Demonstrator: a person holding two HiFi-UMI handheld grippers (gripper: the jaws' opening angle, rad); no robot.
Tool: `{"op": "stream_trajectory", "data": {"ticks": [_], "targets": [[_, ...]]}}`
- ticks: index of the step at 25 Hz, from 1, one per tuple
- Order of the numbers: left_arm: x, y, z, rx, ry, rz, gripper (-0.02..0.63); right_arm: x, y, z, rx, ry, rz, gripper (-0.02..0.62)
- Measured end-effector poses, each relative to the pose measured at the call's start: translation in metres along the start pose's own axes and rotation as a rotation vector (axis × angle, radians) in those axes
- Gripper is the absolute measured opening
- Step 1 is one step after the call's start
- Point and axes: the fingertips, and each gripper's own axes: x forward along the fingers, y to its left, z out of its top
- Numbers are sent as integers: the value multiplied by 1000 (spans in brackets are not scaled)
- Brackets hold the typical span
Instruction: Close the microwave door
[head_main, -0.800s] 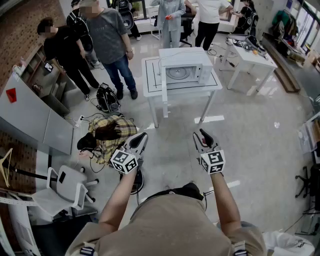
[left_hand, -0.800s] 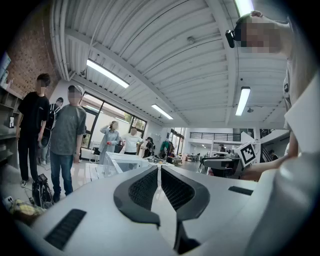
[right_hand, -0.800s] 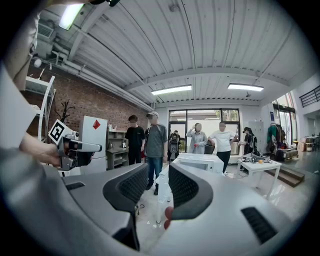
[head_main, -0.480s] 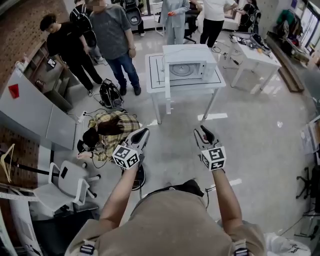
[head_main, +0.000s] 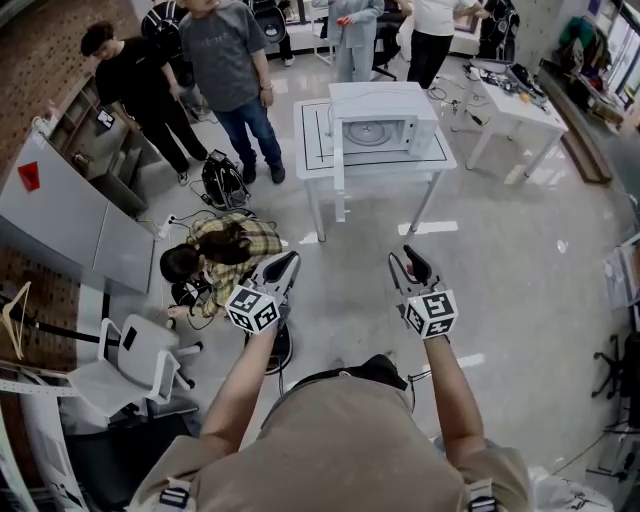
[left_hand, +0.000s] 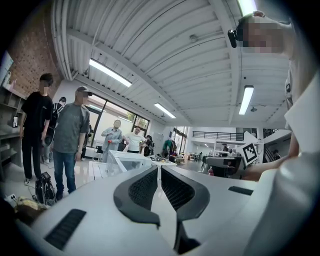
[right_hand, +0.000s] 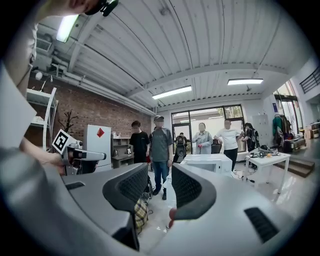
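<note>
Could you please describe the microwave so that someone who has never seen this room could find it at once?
Find the white table in the open floor ahead, its top outlined in black. The microwave is the white box standing on it, with its door swung open and the round turntable showing; the neighbouring table to the right holds only small clutter.
</note>
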Motion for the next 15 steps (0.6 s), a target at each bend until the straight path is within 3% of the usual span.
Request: {"op": "stream_trajectory", "data": {"ticks": [15], "targets": [[31, -14, -13, -11, 30, -14, 30, 1, -21, -7, -5, 16, 22, 135]]}}
